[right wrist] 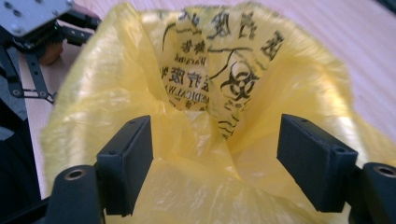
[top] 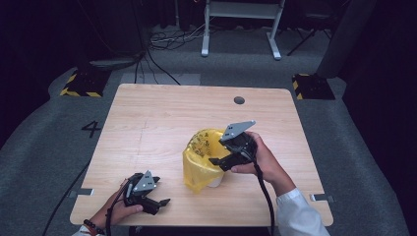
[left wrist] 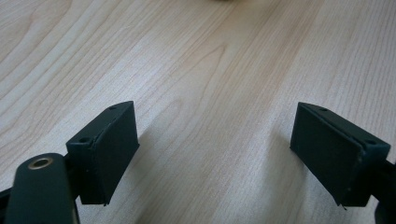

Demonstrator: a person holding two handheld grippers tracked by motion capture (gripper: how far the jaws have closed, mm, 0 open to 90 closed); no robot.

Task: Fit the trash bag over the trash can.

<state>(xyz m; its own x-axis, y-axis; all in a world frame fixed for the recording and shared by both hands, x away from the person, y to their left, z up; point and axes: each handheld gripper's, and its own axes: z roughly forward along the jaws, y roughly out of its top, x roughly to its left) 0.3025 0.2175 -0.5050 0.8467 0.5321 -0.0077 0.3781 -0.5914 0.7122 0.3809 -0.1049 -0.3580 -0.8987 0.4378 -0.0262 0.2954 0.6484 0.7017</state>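
In the high view, a yellow bag (top: 201, 162) stands near the middle of the wooden surface (top: 157, 123), with the right claw (top: 216, 162) at its rim and the left claw (top: 160, 196) well apart near the front edge. The left gripper view shows its jaws spread wide over bare wood, holding nothing. In the right gripper view, the jaws stand wide apart above the bag's printed plastic, gripping nothing.
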